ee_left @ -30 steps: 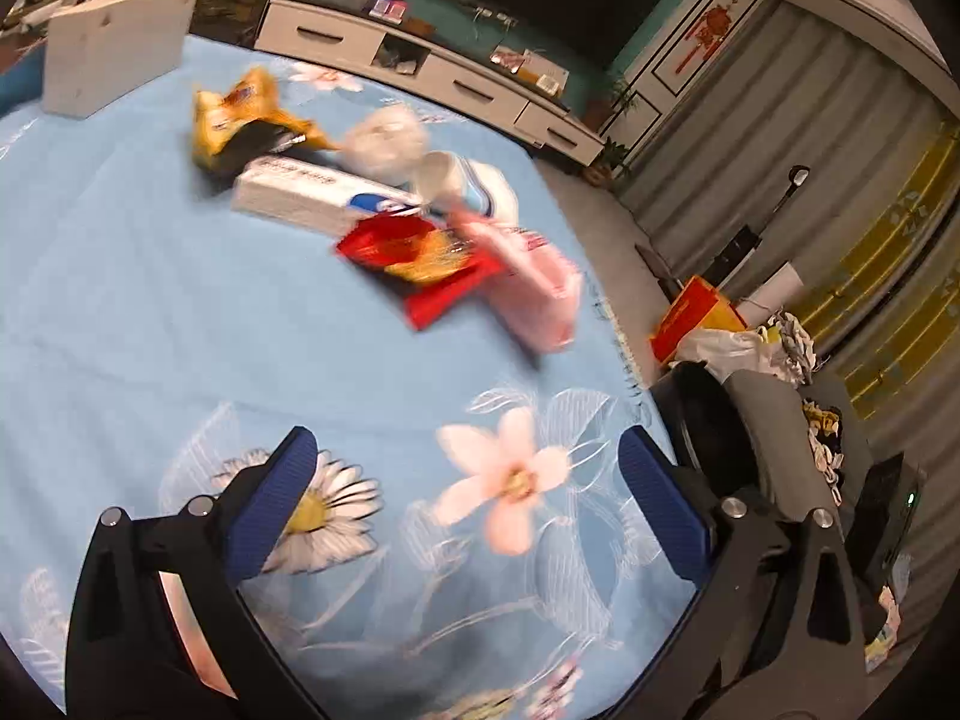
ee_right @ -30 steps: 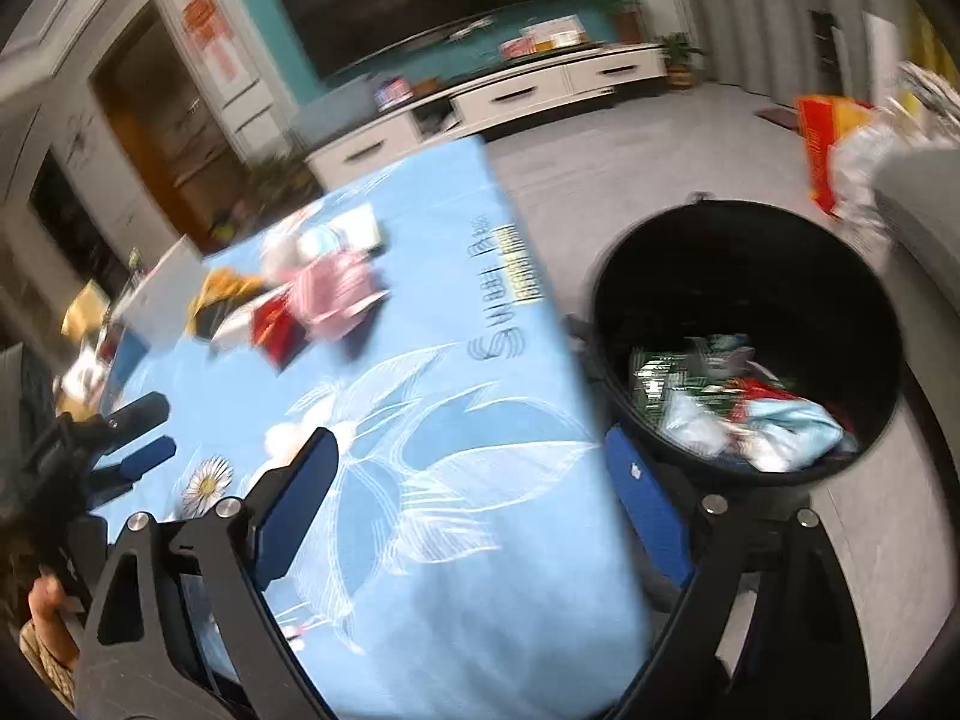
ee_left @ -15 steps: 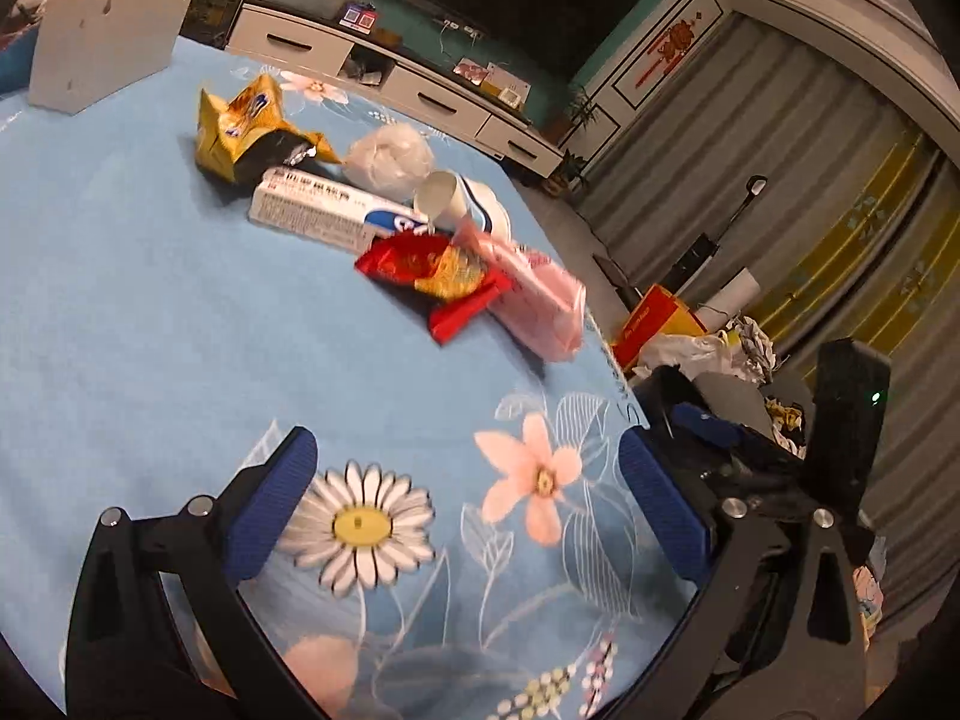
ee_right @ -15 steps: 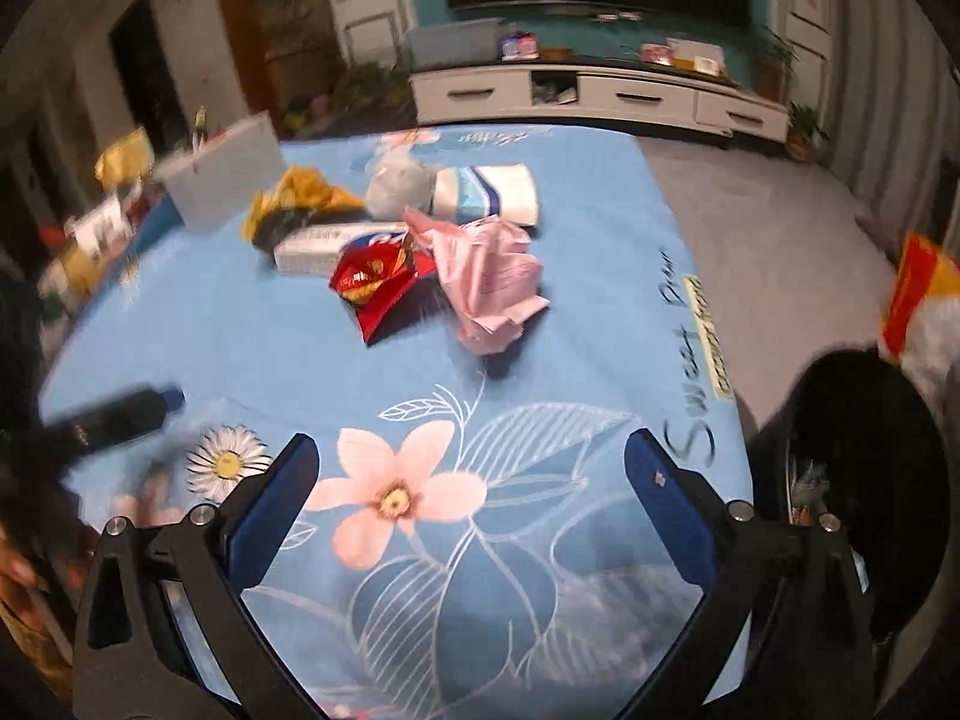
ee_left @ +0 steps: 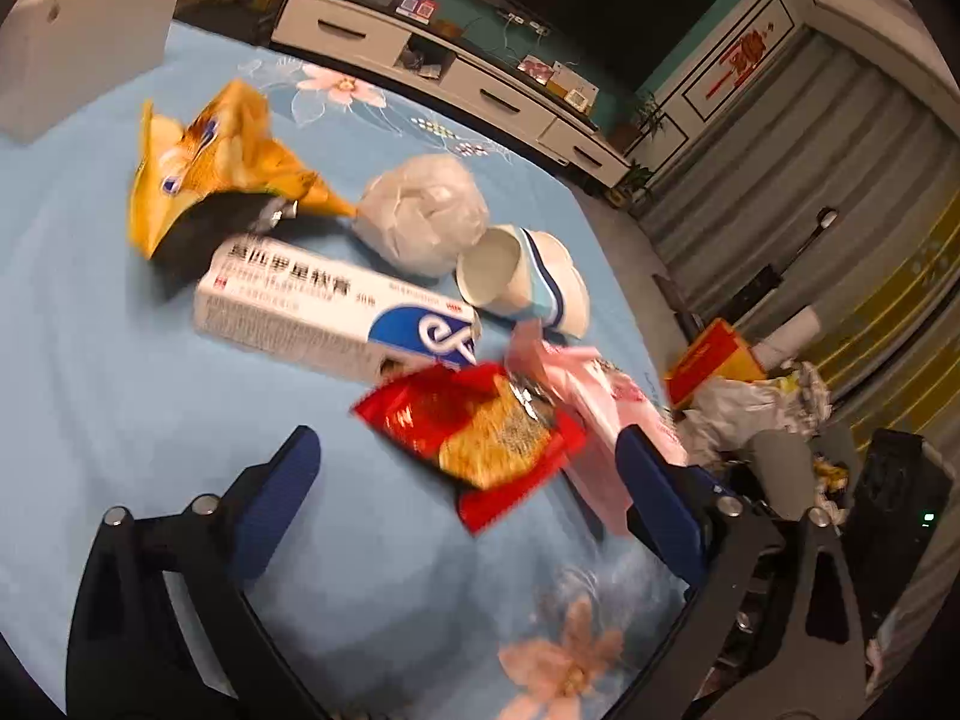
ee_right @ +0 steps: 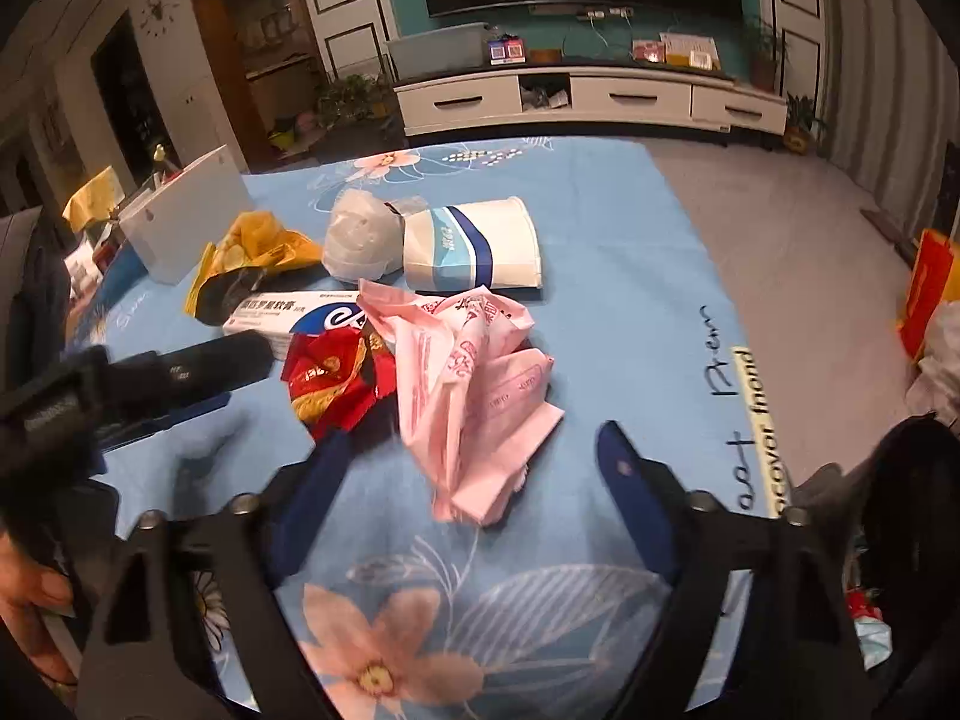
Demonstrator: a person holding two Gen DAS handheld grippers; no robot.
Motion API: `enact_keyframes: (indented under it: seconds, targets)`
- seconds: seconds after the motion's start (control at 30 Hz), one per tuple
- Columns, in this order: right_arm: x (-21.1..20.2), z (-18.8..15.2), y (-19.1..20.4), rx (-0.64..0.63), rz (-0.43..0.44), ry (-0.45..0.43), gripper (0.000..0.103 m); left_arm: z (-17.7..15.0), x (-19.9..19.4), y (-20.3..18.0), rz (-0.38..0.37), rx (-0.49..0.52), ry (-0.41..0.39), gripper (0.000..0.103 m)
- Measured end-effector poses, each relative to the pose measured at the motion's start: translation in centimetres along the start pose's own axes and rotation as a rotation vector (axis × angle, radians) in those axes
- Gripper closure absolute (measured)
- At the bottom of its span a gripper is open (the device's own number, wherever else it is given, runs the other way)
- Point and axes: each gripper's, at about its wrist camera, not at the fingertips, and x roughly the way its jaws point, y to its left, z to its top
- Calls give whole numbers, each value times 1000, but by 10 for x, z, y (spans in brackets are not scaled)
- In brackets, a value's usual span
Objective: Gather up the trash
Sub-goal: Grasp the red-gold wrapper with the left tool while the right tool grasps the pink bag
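Observation:
Trash lies bunched on the blue flowered tablecloth [ee_left: 90, 372]: a red snack wrapper [ee_left: 480, 432] [ee_right: 336, 378], crumpled pink paper [ee_right: 474, 378] [ee_left: 600, 414], a white toothpaste box [ee_left: 324, 312] [ee_right: 282, 312], a yellow chip bag [ee_left: 210, 174] [ee_right: 252, 252], a white plastic wad [ee_left: 420, 210] [ee_right: 360, 234] and a paper cup on its side [ee_left: 516, 276] [ee_right: 474, 252]. My left gripper [ee_left: 474, 510] is open, just short of the red wrapper. My right gripper [ee_right: 474, 468] is open, with the pink paper between its fingers.
A white box [ee_left: 78, 36] [ee_right: 186, 216] stands at the table's far left. The black bin's rim [ee_right: 918, 456] shows past the table's right edge, with bags [ee_left: 750, 396] on the floor. A TV cabinet [ee_right: 588, 96] stands behind.
Both grippers have moved forward toward the trash pile. The right view swung from the bin to the table and now closes in on the pink paper.

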Motion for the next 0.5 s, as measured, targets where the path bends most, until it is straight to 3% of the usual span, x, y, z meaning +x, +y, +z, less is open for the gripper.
enact_keyframes:
  seconds: [0.1, 0.17, 0.23, 0.27, 0.3, 0.37, 0.5]
  targets:
    - [9, 3, -1, 14, 22, 6, 36, 4, 13, -5, 34, 27, -3, 16]
    - [14, 2, -1, 22, 26, 19, 49, 5, 21, -5, 48, 33, 9, 25]
    - [19, 1, -3, 33, 31, 32, 60, 4, 30, -5, 56, 33, 35, 35]
    - [20, 0, -4, 37, 30, 37, 65, 2, 34, -4, 59, 32, 48, 44]
    - [21, -1, -5, 39, 30, 38, 68, 1, 36, -4, 64, 35, 51, 46]
    - [19, -2, -7, 42, 23, 33, 80, 0, 37, -6, 60, 52, 53, 62]
    - [14, -5, -14, 80, 33, 24, 85, -5, 36, -9, 40, 76, 57, 76]
